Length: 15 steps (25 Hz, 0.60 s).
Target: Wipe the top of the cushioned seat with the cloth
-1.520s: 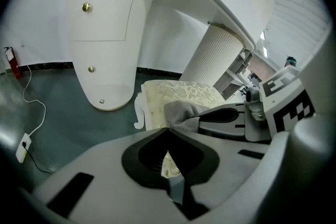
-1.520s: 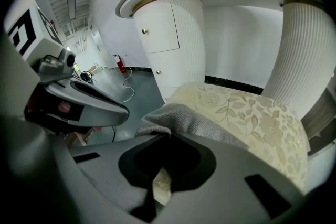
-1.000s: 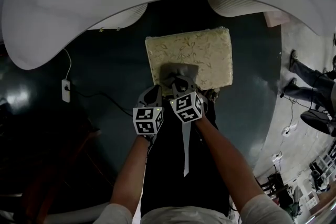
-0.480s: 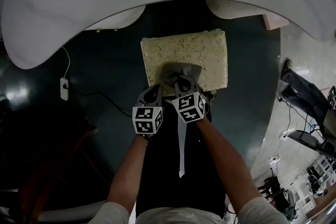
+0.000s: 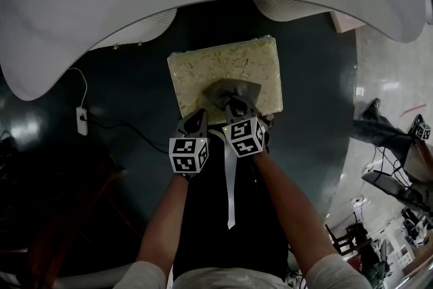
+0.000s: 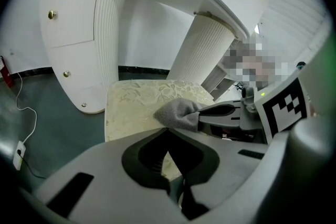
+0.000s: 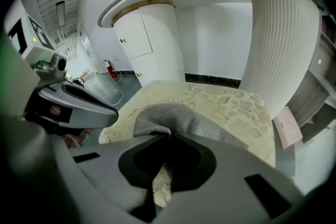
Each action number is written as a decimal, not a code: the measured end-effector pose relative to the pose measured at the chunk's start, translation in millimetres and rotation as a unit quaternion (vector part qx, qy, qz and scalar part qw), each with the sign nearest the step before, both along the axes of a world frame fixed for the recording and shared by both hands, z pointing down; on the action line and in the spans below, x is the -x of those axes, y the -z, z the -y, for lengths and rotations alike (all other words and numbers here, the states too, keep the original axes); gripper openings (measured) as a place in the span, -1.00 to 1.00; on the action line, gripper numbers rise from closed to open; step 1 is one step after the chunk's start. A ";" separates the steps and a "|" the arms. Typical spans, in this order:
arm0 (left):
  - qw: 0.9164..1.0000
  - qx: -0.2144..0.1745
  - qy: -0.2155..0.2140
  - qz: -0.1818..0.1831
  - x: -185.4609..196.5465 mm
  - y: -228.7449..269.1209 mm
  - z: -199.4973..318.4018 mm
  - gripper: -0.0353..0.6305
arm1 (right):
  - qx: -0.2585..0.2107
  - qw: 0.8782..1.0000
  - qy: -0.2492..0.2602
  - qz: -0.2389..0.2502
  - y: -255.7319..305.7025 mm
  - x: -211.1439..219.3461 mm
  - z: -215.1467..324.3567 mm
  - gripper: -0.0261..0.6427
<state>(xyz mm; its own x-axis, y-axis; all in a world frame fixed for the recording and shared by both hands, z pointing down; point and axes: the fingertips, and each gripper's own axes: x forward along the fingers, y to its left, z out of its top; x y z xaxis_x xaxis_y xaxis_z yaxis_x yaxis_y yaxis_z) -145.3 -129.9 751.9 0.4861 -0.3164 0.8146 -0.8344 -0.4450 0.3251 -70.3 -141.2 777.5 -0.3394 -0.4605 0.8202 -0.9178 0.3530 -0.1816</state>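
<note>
Mid-wipe, I'd say: right gripper [image 5: 233,107] has its jaws pinched on the grey cloth [image 5: 234,89], which seems to lie (dim view) on the cushioned seat [image 5: 203,68] near its lower edge, frame centre, while left gripper [image 5: 196,120], jaws closed on nothing, sits just lower-left; next calls for a steady push twd the seat's upper edge.

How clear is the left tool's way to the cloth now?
Probably yes: the left tool, shut and empty, sits beside the cloth with only bare cushioned seat between; the right tool grips the cloth's near edge.
</note>
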 end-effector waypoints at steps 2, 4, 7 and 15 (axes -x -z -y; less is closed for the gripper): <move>1.000 0.002 -0.003 -0.002 -6.2 0.1 -0.9 -0.86 | 0.000 1.000 -0.007 -0.001 0.0 -8.1 -0.4 -0.88; 1.000 0.004 -0.008 -0.003 -13.1 0.1 -1.4 -0.86 | 0.001 1.000 -0.015 -0.001 -0.2 -16.8 -0.9 -0.88; 1.000 0.004 -0.014 -0.002 -22.7 -1.6 -1.8 -0.86 | 0.002 1.000 -0.023 -0.002 -1.6 -28.9 -2.2 -0.88; 1.000 0.004 -0.029 -0.003 -50.8 2.7 -4.1 -0.86 | 0.002 0.999 -0.034 -0.004 2.9 -56.0 -5.9 -0.88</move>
<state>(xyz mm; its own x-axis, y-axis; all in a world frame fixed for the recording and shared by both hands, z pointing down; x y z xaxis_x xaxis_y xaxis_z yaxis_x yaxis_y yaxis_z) -94.6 -125.8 749.2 0.5084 -0.2808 0.8141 -0.8052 -0.4902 0.3338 -14.4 -135.2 774.6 -0.3010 -0.4784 0.8250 -0.9409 0.2898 -0.1752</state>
